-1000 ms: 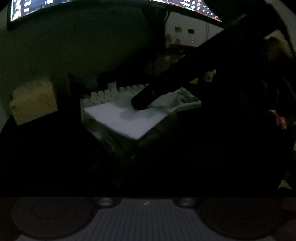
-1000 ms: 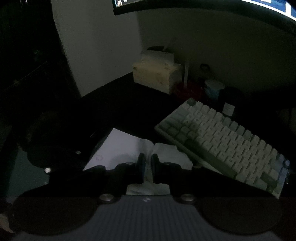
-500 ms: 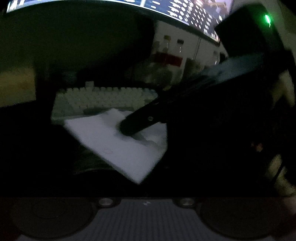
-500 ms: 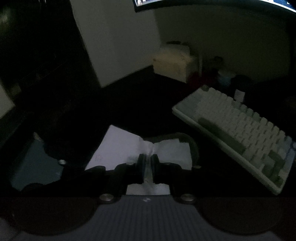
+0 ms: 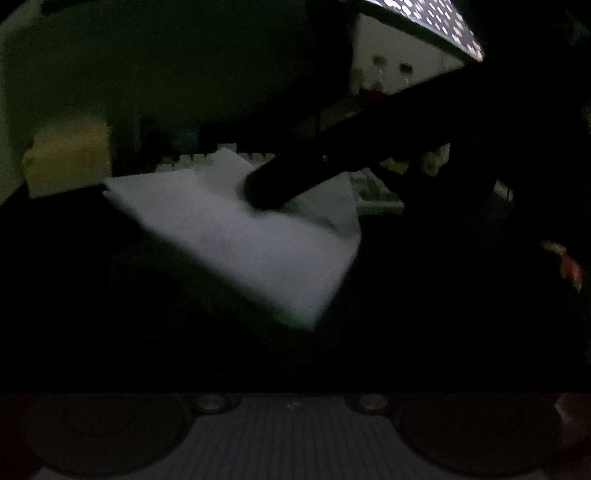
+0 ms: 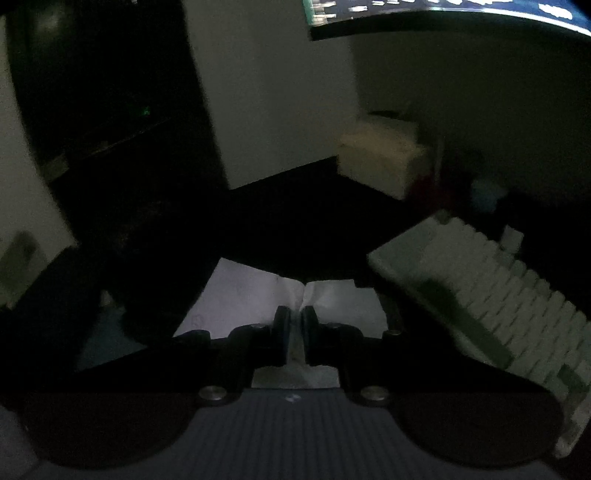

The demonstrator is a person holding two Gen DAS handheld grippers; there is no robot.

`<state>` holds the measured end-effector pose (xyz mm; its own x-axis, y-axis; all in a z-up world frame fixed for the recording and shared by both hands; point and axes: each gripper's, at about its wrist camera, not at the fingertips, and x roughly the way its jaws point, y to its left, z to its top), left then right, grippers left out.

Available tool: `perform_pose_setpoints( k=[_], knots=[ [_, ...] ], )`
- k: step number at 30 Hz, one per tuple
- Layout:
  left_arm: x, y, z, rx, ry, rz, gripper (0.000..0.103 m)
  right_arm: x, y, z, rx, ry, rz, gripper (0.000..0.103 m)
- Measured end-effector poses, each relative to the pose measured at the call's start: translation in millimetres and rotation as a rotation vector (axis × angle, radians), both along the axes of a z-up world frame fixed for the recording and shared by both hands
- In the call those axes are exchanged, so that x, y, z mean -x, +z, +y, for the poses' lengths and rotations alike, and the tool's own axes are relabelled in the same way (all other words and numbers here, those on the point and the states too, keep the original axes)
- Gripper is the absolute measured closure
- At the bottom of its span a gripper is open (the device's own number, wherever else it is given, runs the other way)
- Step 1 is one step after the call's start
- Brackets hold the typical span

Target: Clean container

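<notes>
right tongs point(image 6: 294, 328) pinched on white tissue point(image 6: 243, 302) — still | left tongs opening, tips unseen | keyboard point(image 6: 480, 295) drifted right | dark desk point(image 6: 295, 221) open ahead

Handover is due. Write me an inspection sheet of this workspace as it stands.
Surface: dark desk, detail lost in the gloom.
Job's things: white tissue, creased at the grip; container not made out.
Clutter: pale keyboard; yellowish box.
Grippers: right claw shut on the tissue; left claw's fingers unseen in the dark, jaws opening.
Cables: nothing seen.
Surroundings: lit monitor overhead, light wall.
</notes>
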<state>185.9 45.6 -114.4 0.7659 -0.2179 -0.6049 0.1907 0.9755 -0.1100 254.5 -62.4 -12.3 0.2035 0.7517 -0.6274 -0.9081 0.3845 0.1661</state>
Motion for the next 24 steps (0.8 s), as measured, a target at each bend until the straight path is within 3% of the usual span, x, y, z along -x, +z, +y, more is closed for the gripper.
perform_pose_setpoints(
  k=[2, 4, 8, 11, 15, 18, 24],
  knots=[
    [2.6, -1.0, 6.0, 0.036, 0.015, -0.005, 0.041, -17.0, -1.6, -0.1, 0.009, -0.072, 0.017, 0.093],
    [3.4, -1.0, 11.9, 0.073, 0.029, 0.001, 0.041, -16.6, -0.1, 3.3, 0.008, -0.069, 0.033, 0.093],
    [4.3, -0.3, 18.2, 0.115, 0.040, 0.013, 0.041, 19.8, 5.6, 15.1, -0.024, 0.107, 0.067, 0.093],
    [3.7, 0.2, 18.2, 0.121, 0.042, 0.020, 0.041, 29.4, 8.8, 18.4, -0.001, 0.146, 0.044, 0.093],
    [0.7, -0.4, 17.6, 0.131, 0.037, 0.026, 0.040, -2.9, 1.5, 10.4, 0.006, -0.027, 0.046, 0.093],
    [-0.5, -0.5, 18.9, 0.143, 0.039, 0.031, 0.040, -7.0, -1.6, 3.2, -0.011, -0.085, 0.048, 0.093],
    [1.5, 2.6, 16.6, 0.160, 0.053, 0.045, 0.040, 17.3, 1.7, 4.9, -0.044, 0.059, 0.007, 0.093]
  ],
)
